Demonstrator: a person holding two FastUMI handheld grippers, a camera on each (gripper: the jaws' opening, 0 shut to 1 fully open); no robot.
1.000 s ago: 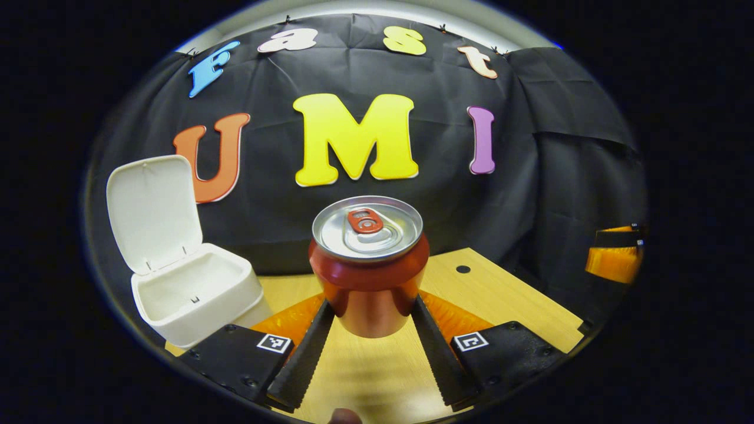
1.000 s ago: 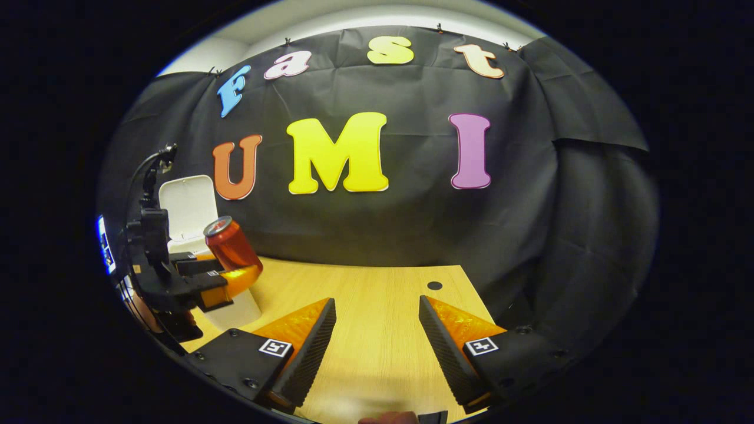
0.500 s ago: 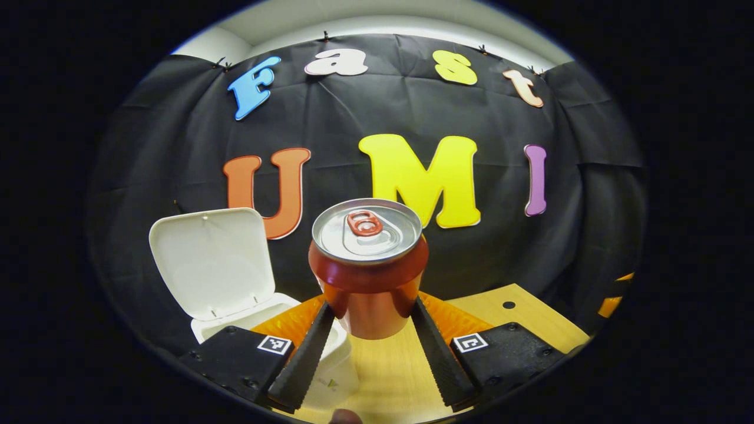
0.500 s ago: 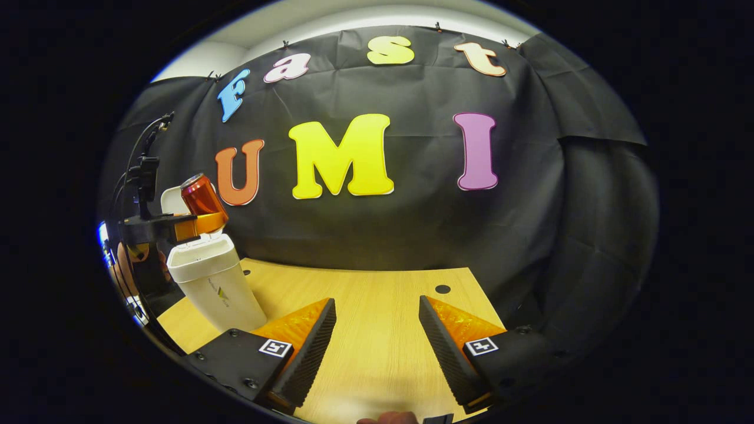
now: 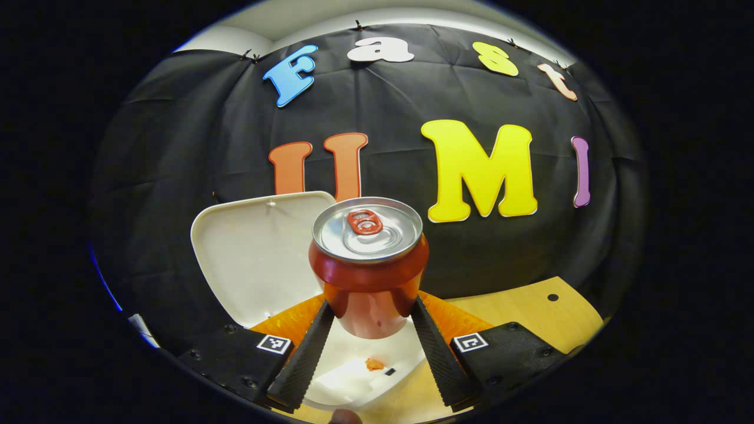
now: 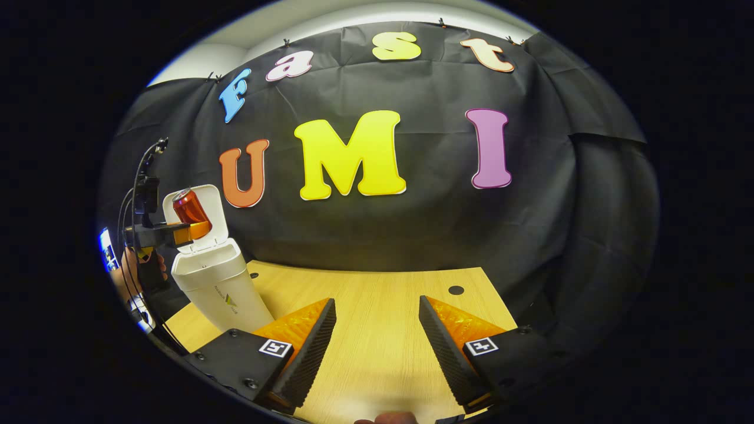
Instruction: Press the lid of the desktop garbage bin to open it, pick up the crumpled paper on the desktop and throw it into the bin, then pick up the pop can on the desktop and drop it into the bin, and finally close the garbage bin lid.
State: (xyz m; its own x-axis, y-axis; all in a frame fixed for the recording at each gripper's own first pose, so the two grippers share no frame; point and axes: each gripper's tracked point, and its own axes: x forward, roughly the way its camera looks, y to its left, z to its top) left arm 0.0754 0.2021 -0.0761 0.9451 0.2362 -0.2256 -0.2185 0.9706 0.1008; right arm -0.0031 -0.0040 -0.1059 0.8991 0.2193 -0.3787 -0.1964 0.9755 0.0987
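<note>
We see the left tool [image 5: 368,321] clamped on the red pop can [image 5: 368,268], both fingers pressing its lower sides, can upright. It hangs directly over the open mouth of the white garbage bin [image 5: 359,377]; the lid [image 5: 259,253] stands raised behind it. Something small and orange lies inside the bin; we cannot tell what. From the right gripper view, the can [image 6: 189,207] sits above the bin [image 6: 221,282] on the wooden surface [image 6: 377,330]. Right tool [image 6: 377,338]: fingers apart, holding nothing, above the surface.
</note>
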